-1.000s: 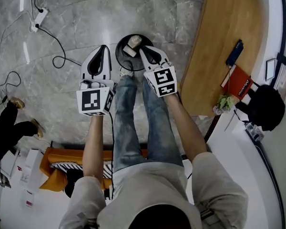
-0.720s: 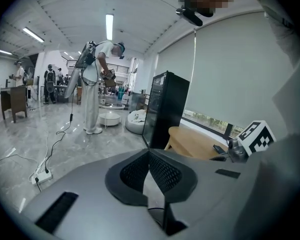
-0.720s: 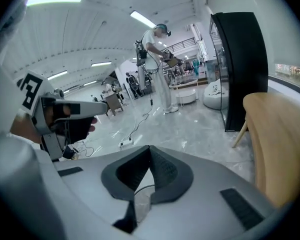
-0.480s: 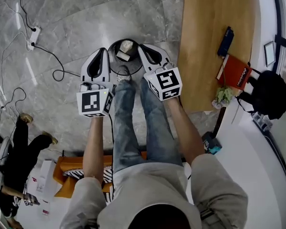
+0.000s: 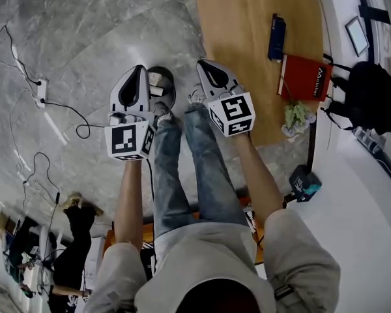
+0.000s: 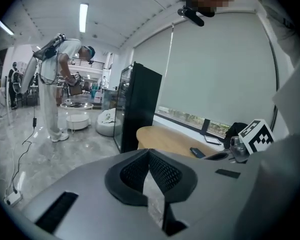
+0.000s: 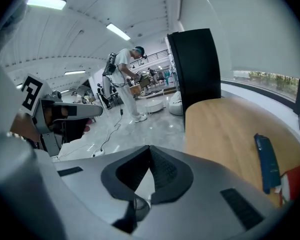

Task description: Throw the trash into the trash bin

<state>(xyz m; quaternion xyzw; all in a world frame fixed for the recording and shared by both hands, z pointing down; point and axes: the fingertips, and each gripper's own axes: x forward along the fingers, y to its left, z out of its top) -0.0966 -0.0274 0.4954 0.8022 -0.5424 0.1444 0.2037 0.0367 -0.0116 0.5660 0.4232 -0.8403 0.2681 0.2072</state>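
Two smooth grey wedges, left tool (image 5: 141,68) and right tool (image 5: 201,63), hang closed, empty, near round trash bin (image 5: 172,89).

The round black trash bin (image 5: 173,91) stands upright on the grey floor, pale trash (image 5: 158,81) lying inside it.

Grey marble floor (image 5: 85,38) borders a curved wooden surface (image 5: 241,38); a pale blind (image 6: 215,74) covers the window (image 6: 187,118); a ceiling strip light (image 6: 83,18) glows.

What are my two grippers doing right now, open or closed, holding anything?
Left gripper: closed, holding nothing.
Right gripper: closed, holding nothing.
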